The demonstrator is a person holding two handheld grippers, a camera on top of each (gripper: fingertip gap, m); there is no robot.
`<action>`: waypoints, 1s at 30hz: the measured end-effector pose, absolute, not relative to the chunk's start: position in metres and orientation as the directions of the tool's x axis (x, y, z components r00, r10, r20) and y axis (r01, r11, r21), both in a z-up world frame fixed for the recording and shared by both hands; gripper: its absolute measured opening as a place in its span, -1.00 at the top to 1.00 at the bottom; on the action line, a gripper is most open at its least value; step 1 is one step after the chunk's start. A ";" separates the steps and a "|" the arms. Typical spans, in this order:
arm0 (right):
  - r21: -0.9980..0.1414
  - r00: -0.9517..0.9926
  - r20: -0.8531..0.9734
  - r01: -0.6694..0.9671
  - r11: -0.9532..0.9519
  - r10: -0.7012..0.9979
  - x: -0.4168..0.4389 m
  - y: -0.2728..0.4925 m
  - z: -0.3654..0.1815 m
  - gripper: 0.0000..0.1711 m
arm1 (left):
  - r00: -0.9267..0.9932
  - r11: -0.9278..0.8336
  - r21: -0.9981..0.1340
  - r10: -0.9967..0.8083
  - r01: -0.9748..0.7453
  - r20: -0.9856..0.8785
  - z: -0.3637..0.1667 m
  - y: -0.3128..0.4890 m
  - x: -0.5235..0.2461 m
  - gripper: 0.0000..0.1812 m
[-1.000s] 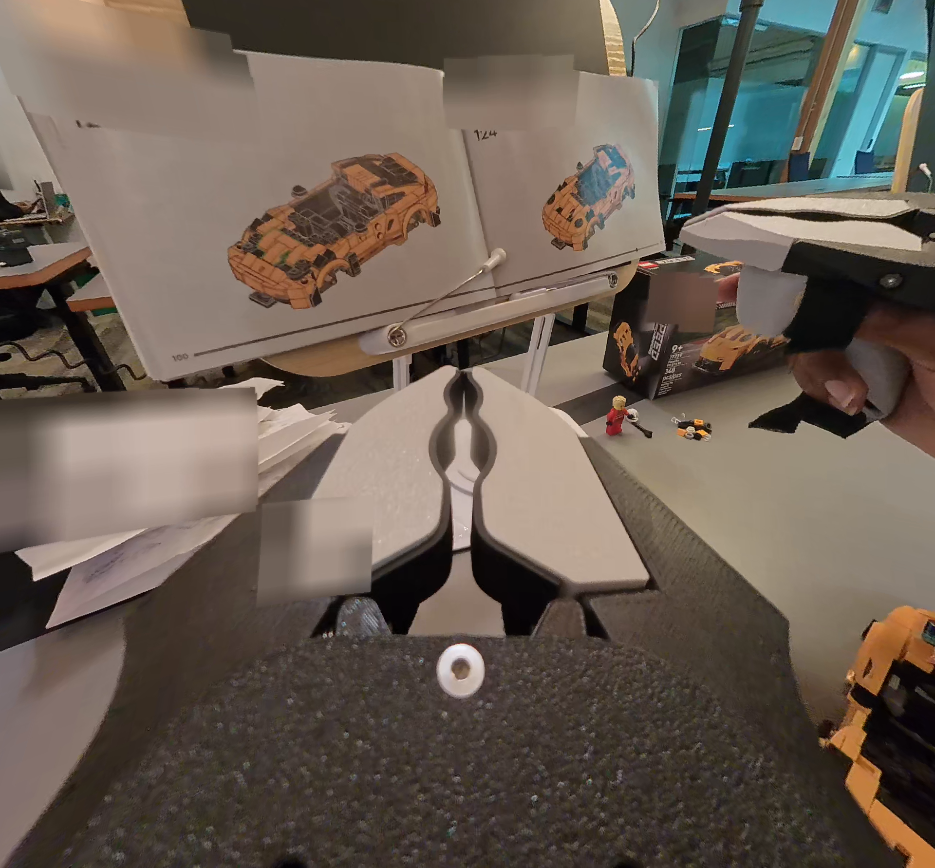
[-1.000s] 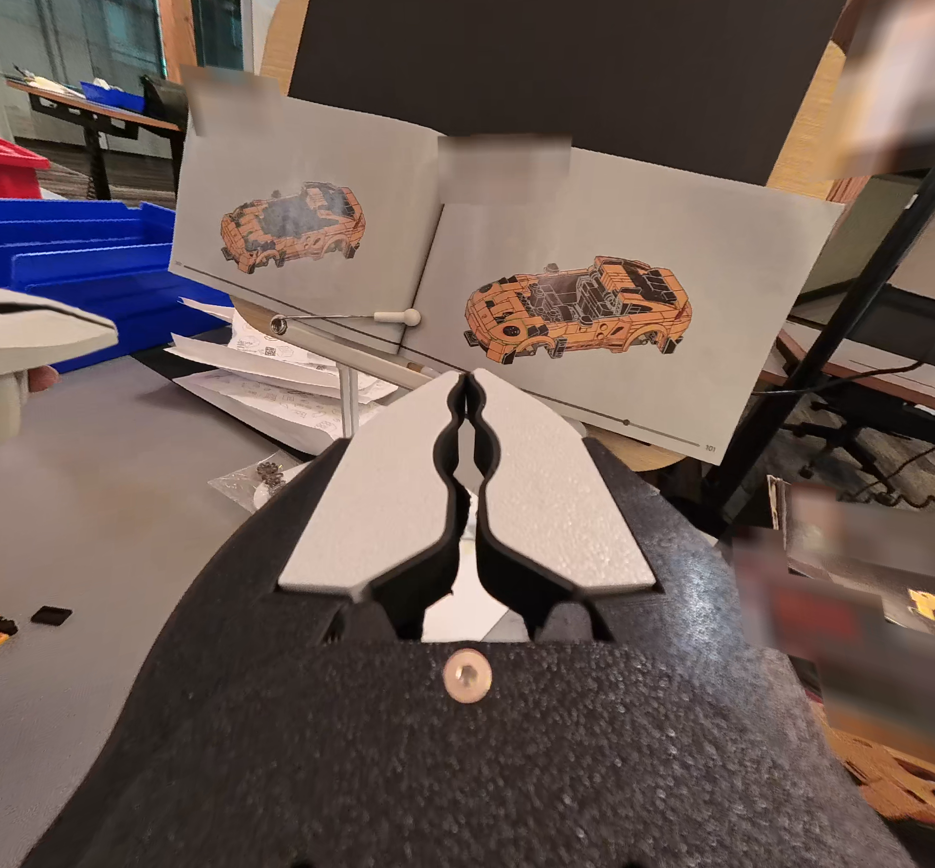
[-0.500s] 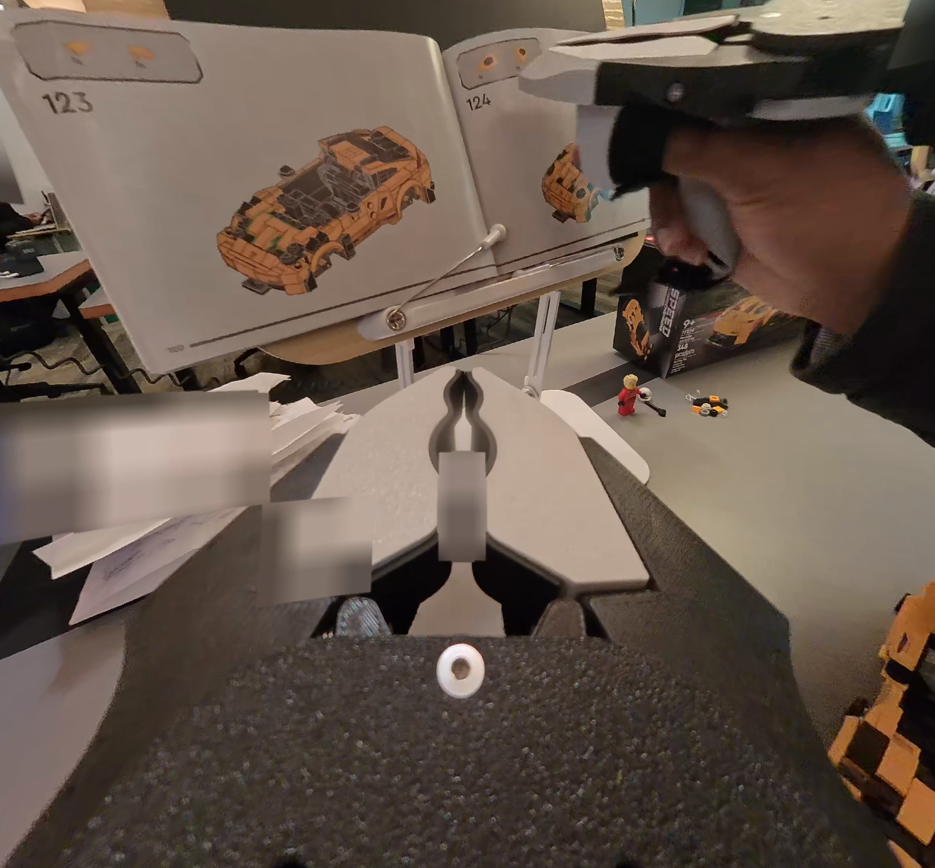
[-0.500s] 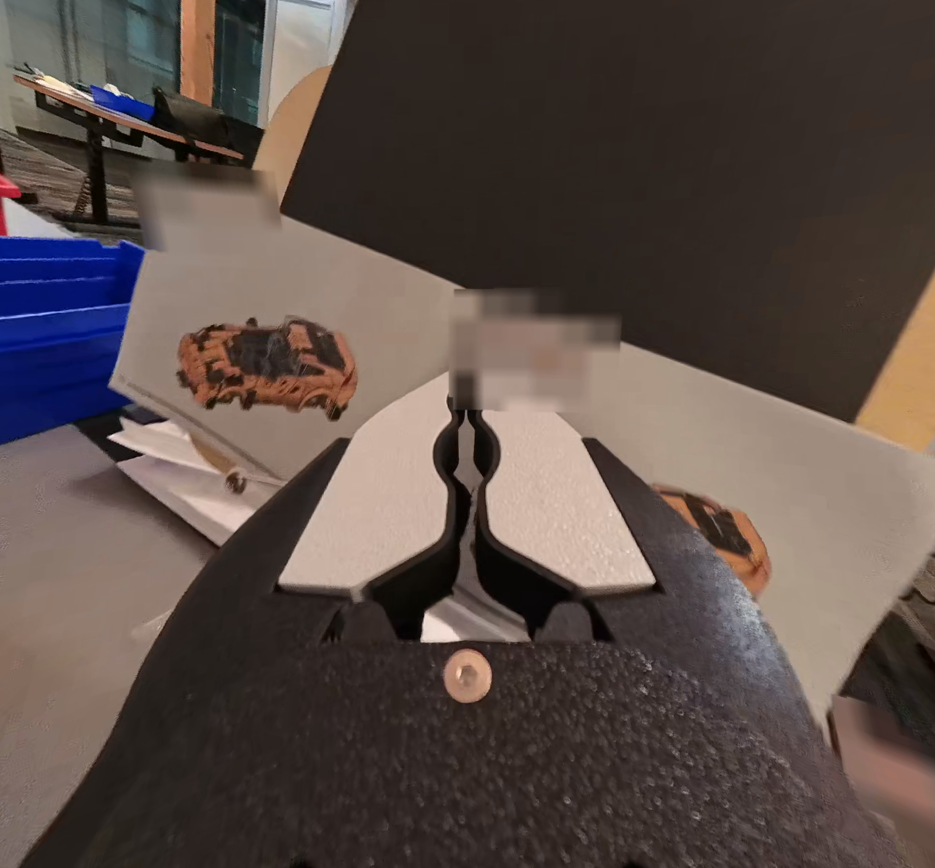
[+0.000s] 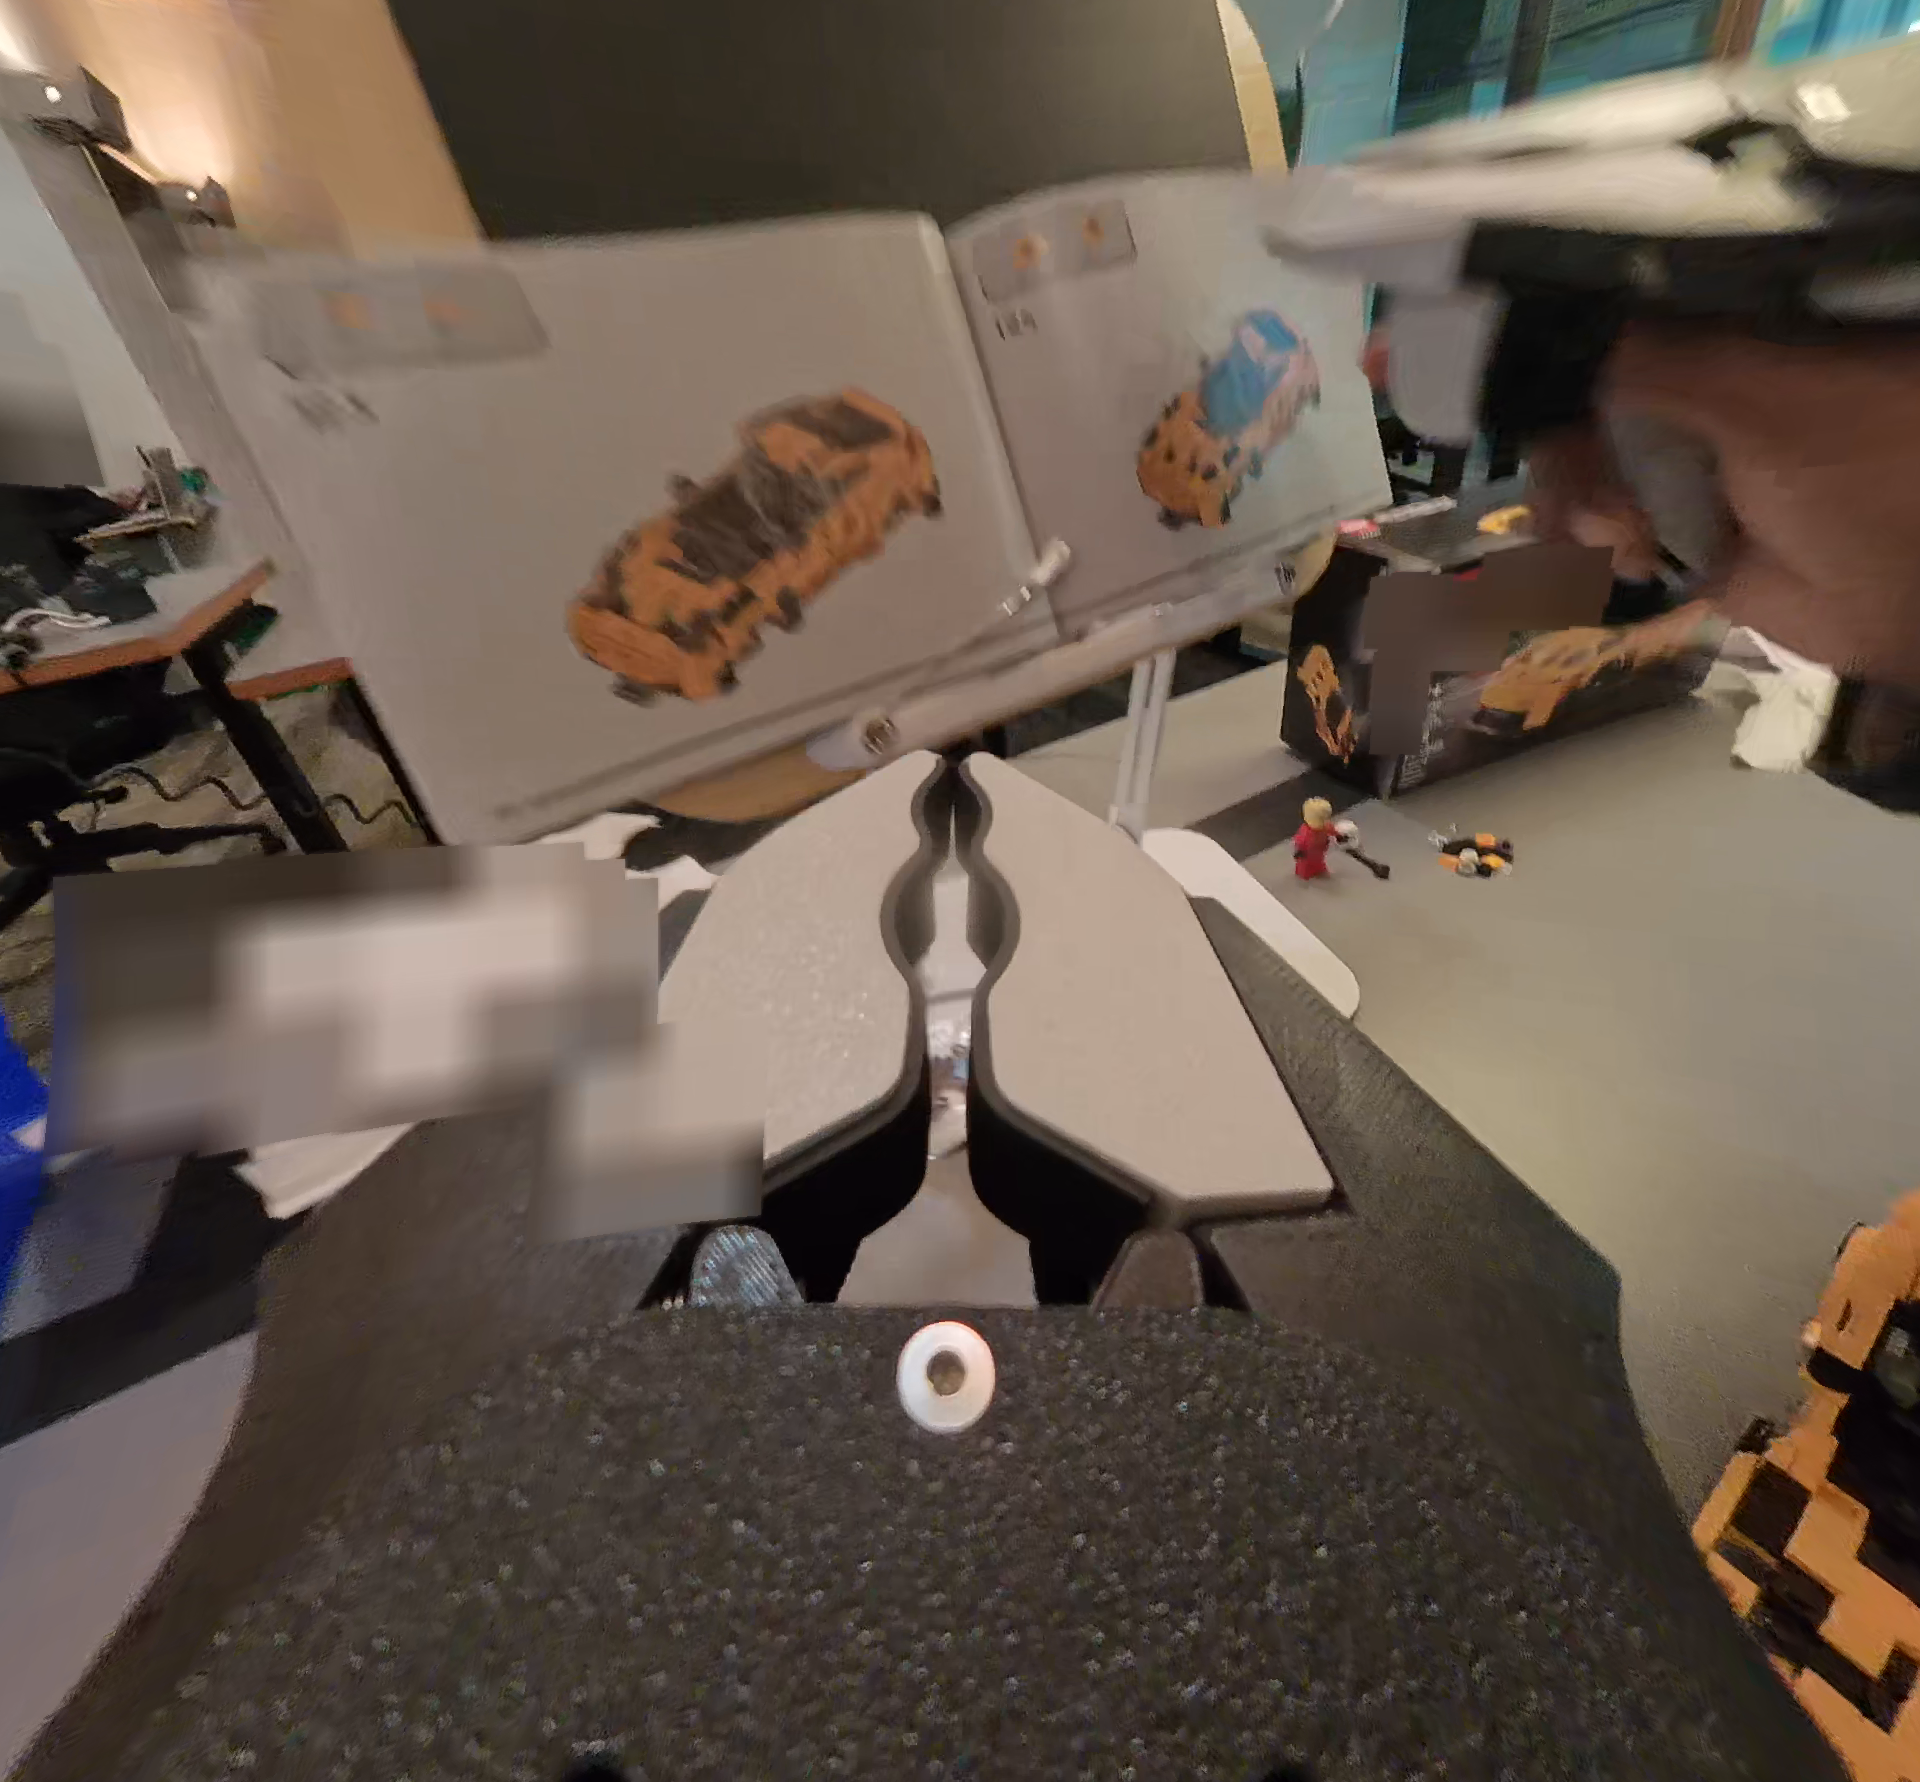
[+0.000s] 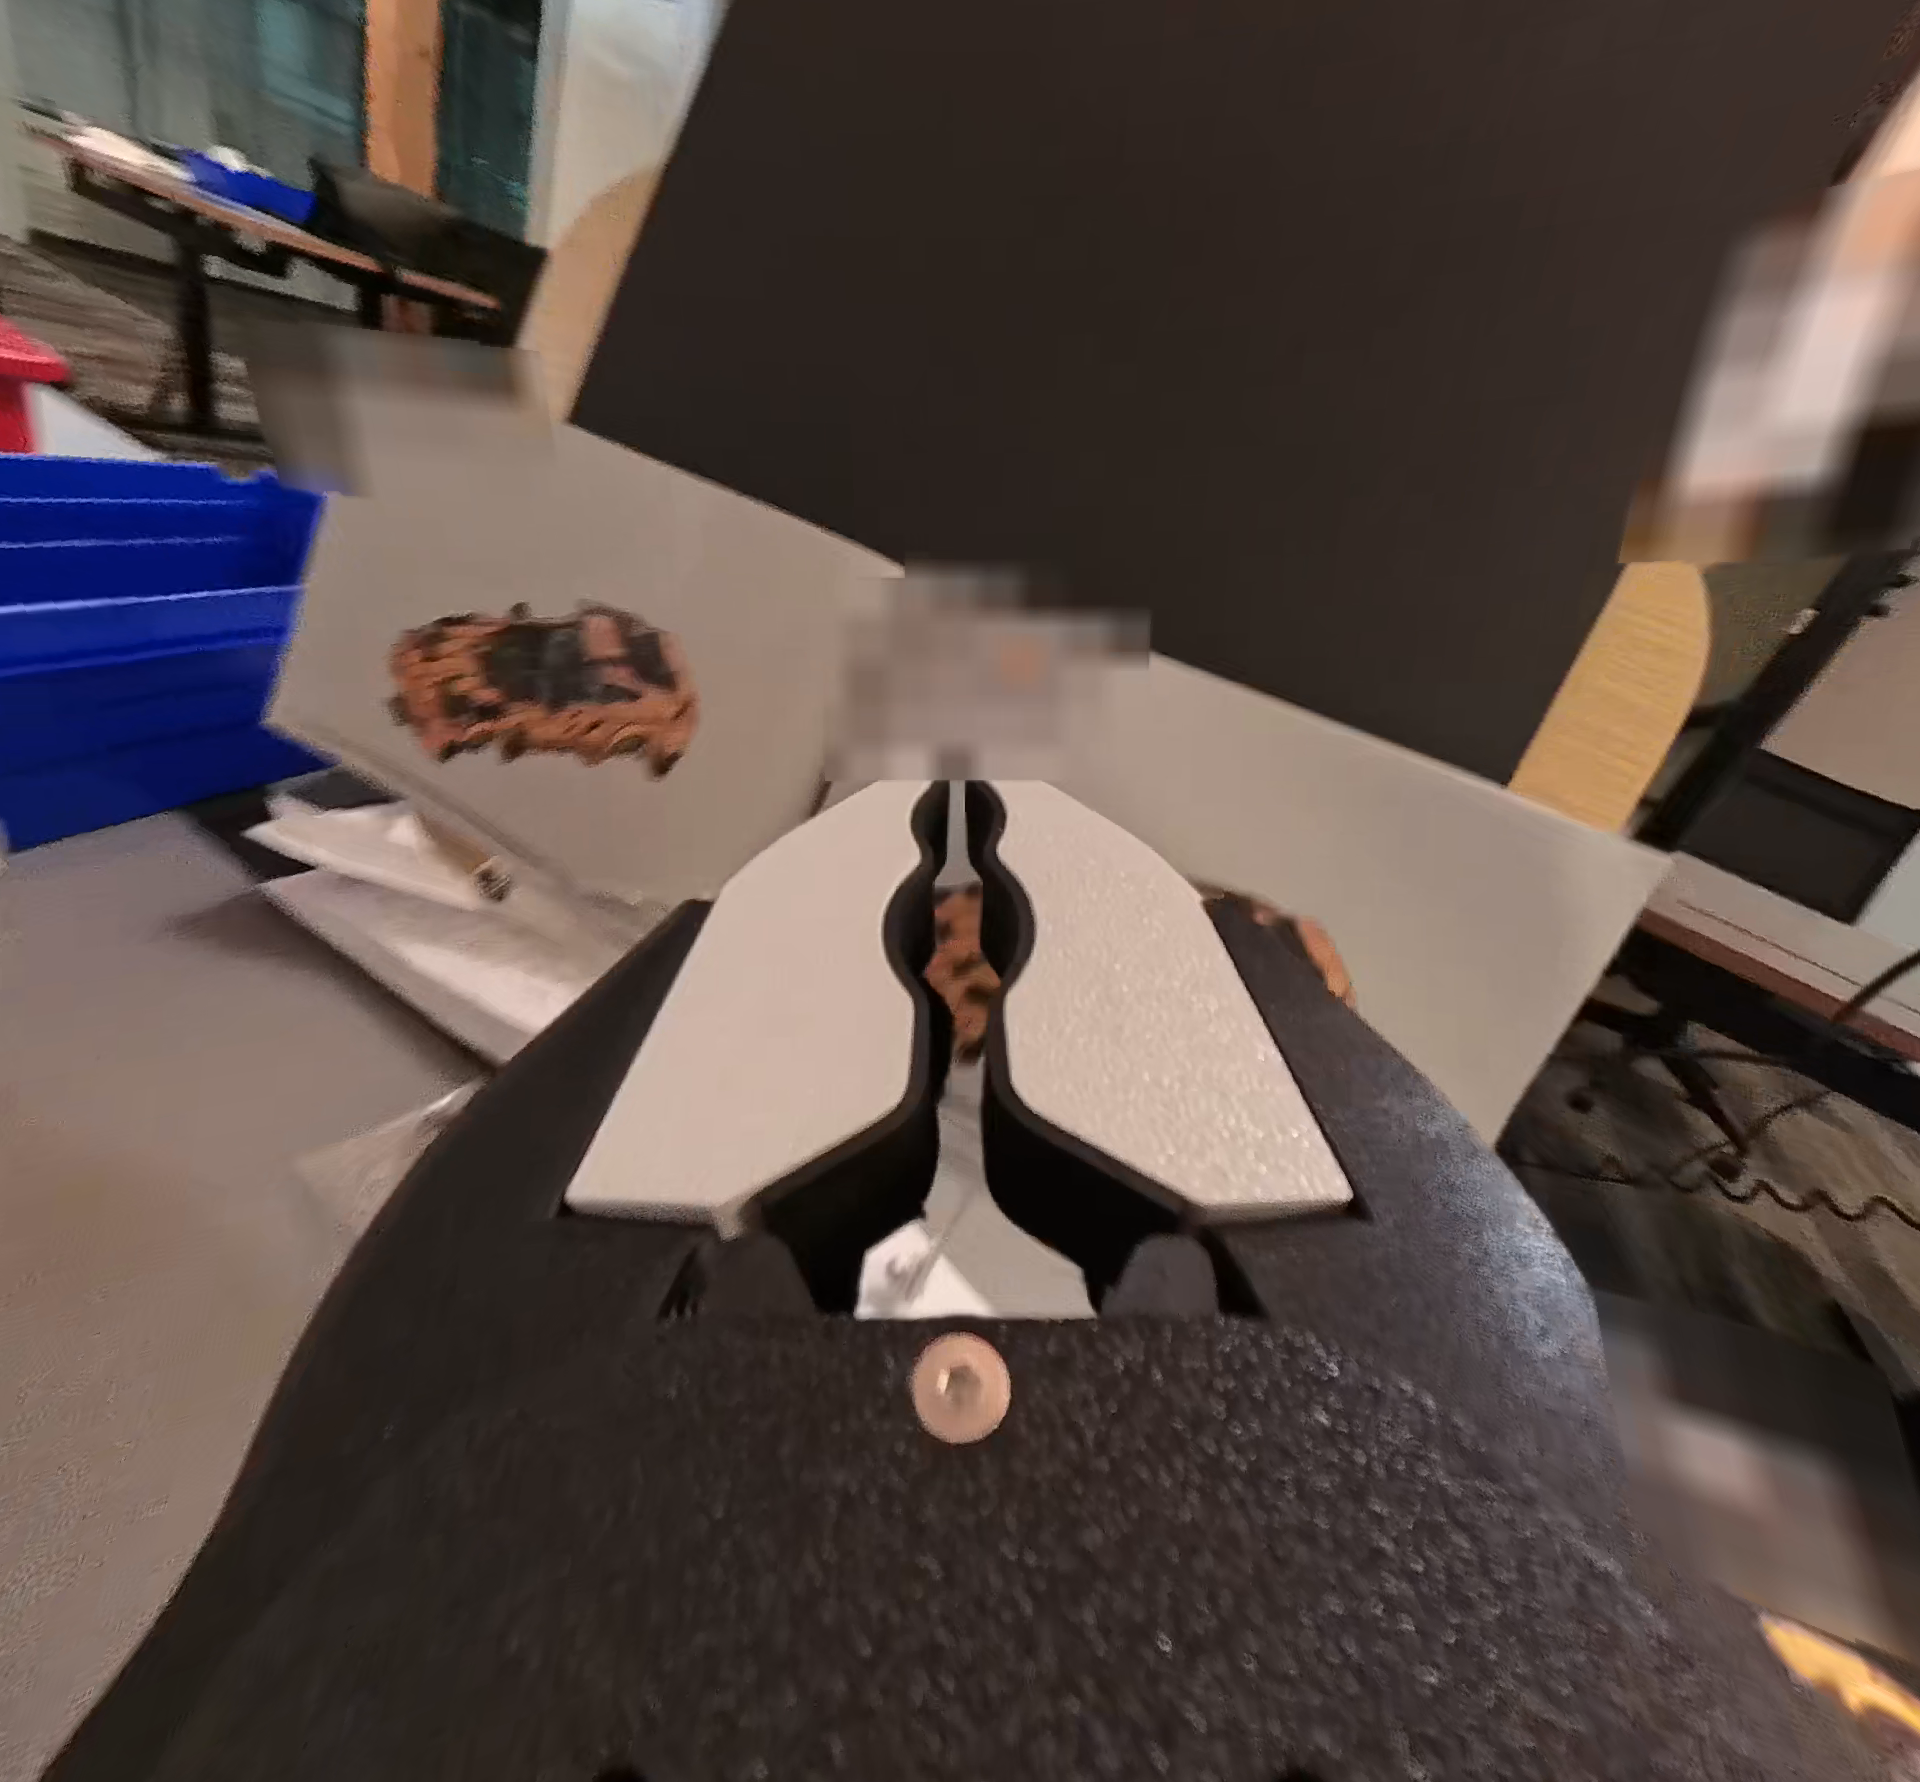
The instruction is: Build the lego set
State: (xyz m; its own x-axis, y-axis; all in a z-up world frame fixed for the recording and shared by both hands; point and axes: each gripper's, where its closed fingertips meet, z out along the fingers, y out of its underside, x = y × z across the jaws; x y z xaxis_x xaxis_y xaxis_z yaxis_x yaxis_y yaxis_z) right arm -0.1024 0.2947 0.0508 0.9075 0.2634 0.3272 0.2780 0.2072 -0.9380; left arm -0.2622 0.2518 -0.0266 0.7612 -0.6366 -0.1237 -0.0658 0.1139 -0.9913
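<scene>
Both my tongs, left tongs [image 5: 952, 782] and right tongs [image 6: 956, 797], are pinched narrow and empty before the propped instruction booklet [image 5: 665, 485], so I judge I'm checking the step; next, reaching across the open grey table [image 5: 1558, 984] for the orange Lego car [image 5: 1849, 1420] at its near-right edge.

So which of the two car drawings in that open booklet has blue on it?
The smaller drawing on the right-hand page, in the left wrist view. Its top is blue, while the larger drawing on the left-hand page is only orange and black.
</scene>
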 end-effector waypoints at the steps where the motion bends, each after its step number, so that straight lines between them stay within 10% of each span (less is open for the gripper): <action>1: -0.941 0.898 0.326 0.278 0.192 0.296 -0.103 0.280 0.044 0.95 | 0.756 0.105 -0.992 -0.643 -0.069 -0.121 -0.015 0.250 -0.272 1.00; 12: -0.975 0.906 0.165 0.209 -0.072 0.390 -0.035 0.133 -0.079 0.87 | 0.677 -0.035 -0.960 -0.716 -0.277 -0.169 -0.002 0.171 -0.362 0.95; 19: -0.992 0.955 0.069 0.097 -0.086 0.288 -0.001 0.120 -0.105 0.86 | 0.888 -0.247 -0.908 -0.404 -0.338 -0.221 -0.006 0.140 -0.552 0.86; 30: -0.936 0.939 0.319 0.334 -0.111 0.131 0.022 0.130 -0.129 0.87 | 0.809 -0.707 -0.424 -0.576 -0.566 -0.120 -0.128 0.154 -0.692 0.77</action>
